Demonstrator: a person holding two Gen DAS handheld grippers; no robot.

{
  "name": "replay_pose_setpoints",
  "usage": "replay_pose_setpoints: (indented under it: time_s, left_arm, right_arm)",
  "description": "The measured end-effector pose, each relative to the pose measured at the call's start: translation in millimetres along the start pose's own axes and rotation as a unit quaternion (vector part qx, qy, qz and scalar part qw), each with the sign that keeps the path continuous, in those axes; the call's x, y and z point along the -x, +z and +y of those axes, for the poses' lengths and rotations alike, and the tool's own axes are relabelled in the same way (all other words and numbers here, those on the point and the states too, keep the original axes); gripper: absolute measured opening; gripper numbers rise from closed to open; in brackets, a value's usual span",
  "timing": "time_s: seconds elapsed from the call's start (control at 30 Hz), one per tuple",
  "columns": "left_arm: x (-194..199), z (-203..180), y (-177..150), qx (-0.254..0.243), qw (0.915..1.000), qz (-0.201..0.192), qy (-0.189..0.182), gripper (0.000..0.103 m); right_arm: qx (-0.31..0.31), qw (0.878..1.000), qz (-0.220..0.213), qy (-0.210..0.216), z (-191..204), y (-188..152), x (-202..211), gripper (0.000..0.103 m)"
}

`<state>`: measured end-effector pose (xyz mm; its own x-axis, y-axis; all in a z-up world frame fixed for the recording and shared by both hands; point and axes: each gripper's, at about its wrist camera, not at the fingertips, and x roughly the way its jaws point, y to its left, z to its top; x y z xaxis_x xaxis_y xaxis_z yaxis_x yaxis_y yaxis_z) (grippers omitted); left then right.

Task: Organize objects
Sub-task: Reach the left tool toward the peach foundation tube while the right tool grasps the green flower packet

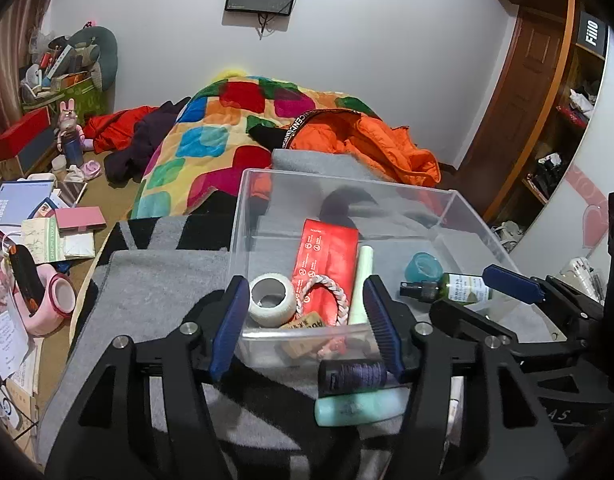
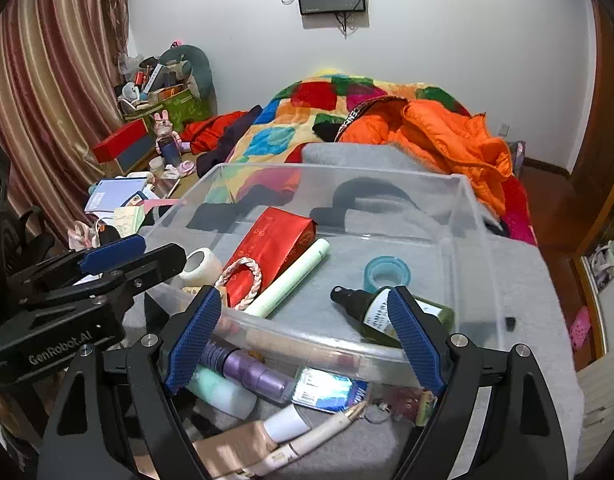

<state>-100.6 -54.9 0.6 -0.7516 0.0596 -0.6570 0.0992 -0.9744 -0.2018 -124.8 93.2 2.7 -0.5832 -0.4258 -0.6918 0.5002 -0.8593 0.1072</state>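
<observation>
A clear plastic bin (image 1: 343, 178) (image 2: 473, 216) sits on a grey blanket on the bed. In it lie a red pouch (image 1: 329, 256) (image 2: 273, 244), a white tape roll (image 1: 269, 298) (image 2: 201, 266), a pale green tube (image 1: 363, 284) (image 2: 291, 280), a teal tape ring (image 1: 424, 266) (image 2: 387, 272), a dark green spray bottle (image 1: 447, 286) (image 2: 381, 312) and a twisted rope ring (image 1: 329, 292) (image 2: 243, 280). My left gripper (image 1: 307, 324) is open and empty over the bin's near edge. My right gripper (image 2: 307, 336) is open and empty. Below it lie a purple bottle (image 2: 251, 370) (image 1: 353, 376), a mint bottle (image 2: 223, 392) (image 1: 357, 408), a blue card (image 2: 329, 392) and a white pen (image 2: 331, 426).
A patchwork quilt (image 1: 211, 136) and an orange jacket (image 1: 371, 140) fill the bed behind the bin. Books, boxes and a pink object (image 1: 51, 300) crowd the left side. A wooden door (image 1: 523, 92) and shelves stand at the right.
</observation>
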Motion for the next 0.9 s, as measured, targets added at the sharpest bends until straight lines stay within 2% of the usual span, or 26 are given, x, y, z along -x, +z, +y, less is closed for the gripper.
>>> replay_pose_setpoints:
  time_s: [0.2, 0.37, 0.63, 0.9]
  left_arm:
    - [20.5, -7.0, -3.5, -0.015, 0.9996, -0.018, 0.014, 0.074]
    - [33.9, -13.1, -9.7, -0.020, 0.9994, -0.024, 0.011, 0.086]
    - [34.3, -27.4, -32.8, -0.039, 0.9992, 0.000, -0.003, 0.087]
    - [16.7, -42.5, -73.5, -0.084, 0.9950, 0.054, 0.000, 0.087]
  right_arm:
    - [-0.003, 1.000, -0.019, -0.022, -10.8, -6.7, 23.5, 0.083]
    - [-0.023, 0.998, -0.029, -0.050, -34.4, -15.5, 44.7, 0.084]
    - [-0.051, 0.995, -0.010, -0.083, -64.0, -33.9, 53.7, 0.085]
    - [-0.047, 0.993, 0.033, -0.107, -69.3, -61.9, 35.0, 0.085]
